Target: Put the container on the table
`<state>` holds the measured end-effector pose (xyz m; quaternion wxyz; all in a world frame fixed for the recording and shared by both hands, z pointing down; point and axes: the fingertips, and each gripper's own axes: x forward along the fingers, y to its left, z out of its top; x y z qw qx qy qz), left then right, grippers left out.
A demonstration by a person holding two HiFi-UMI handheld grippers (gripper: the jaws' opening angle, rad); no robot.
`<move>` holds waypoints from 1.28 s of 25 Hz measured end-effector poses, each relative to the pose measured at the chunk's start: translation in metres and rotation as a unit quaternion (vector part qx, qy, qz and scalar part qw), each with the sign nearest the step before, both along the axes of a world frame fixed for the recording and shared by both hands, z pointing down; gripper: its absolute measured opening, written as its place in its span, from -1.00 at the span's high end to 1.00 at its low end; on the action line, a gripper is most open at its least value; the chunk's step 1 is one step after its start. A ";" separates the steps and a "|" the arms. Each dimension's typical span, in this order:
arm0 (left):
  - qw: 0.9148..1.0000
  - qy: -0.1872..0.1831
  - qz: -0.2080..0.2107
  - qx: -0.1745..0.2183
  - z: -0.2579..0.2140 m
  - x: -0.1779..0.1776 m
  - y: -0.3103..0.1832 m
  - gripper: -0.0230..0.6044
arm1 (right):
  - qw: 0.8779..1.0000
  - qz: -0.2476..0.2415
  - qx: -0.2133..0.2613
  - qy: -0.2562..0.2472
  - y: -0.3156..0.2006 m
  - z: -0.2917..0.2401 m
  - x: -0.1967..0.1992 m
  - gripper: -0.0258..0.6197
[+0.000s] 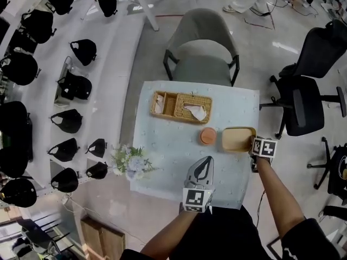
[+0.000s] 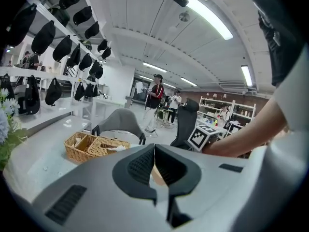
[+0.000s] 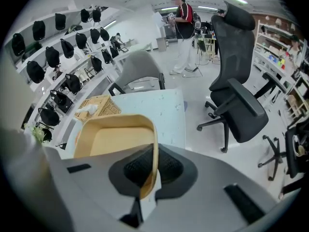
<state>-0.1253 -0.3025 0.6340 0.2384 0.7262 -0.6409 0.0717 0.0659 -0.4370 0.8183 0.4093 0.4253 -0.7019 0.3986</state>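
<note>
Container (image 3: 116,141) rim gripped by right tongs (image 3: 153,170), underside hidden

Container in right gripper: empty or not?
Empty. In the right gripper view the container shows a bare tan floor; the right gripper is shut on its rim.

Square table with a pale blue speckled top (image 1: 173,148): it carried a rectangular, compartmented woven wicker basket (image 1: 169,106) near its far edge and a small round orange-brown disc (image 1: 207,136) right of centre.
</note>
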 end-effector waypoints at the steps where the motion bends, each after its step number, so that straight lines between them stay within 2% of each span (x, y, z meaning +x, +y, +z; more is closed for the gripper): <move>1: 1.000 0.002 -0.002 -0.002 0.001 0.000 -0.002 0.90 | 1.000 0.000 -0.002 0.001 -0.004 0.004 -0.002 0.91; 8: 1.000 0.017 0.002 -0.011 0.011 0.005 -0.010 0.90 | 1.000 0.011 -0.022 0.006 -0.028 0.035 -0.019 0.90; 15: 1.000 0.016 0.011 -0.018 0.021 0.001 -0.017 0.90 | 0.999 0.006 -0.029 0.026 -0.043 0.065 -0.027 0.89; 18: 1.000 0.014 0.016 -0.022 0.024 -0.003 -0.013 0.90 | 0.999 0.019 -0.033 0.030 -0.050 0.073 -0.025 0.87; 26: 0.999 0.013 0.020 -0.043 0.038 -0.011 0.004 0.90 | 0.997 0.072 -0.011 -0.005 -0.073 0.086 -0.039 0.86; 32: 0.999 0.019 0.021 -0.046 0.043 -0.014 0.005 0.90 | 0.998 0.067 0.014 0.007 -0.085 0.094 -0.046 0.87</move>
